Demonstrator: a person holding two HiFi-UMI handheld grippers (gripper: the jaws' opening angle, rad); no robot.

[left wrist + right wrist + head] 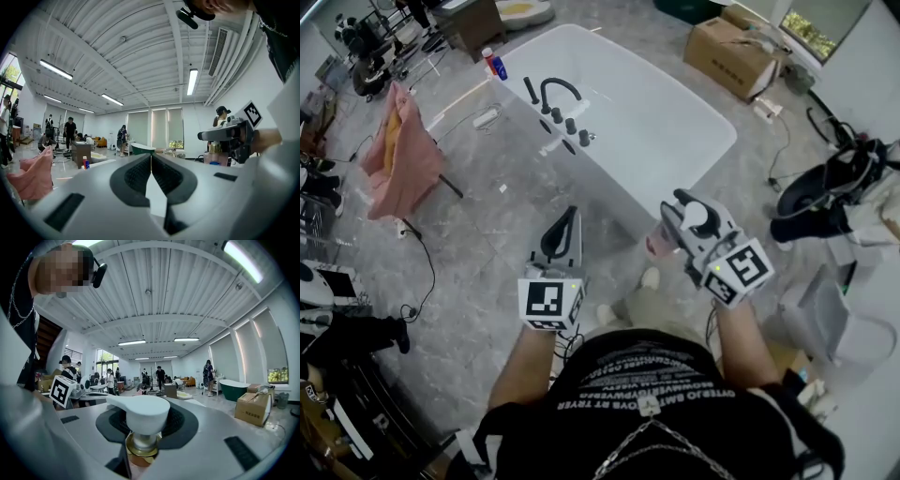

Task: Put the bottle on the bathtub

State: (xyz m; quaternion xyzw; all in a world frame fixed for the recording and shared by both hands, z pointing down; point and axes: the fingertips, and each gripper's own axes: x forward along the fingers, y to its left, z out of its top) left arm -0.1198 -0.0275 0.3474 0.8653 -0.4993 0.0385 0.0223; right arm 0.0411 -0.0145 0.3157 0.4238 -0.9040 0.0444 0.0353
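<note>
Gripping a pump bottle point(140, 418) by its neck, the right claw point(682, 223) holds it upright over the floor, just short of the near end of the white bathtub point(675, 131). The jaws press on either side, under the white pump head. The left claw point(571, 217) is closed on nothing, jaws meeting, beside the right one. A black faucet point(559, 92) stands on the tub's left rim, and a pink cloth point(403, 155) hangs further left.

White lettering on the person's black shirt point(656, 375) and dark print on the cardboard box point(733, 58) are both too small to read.
</note>
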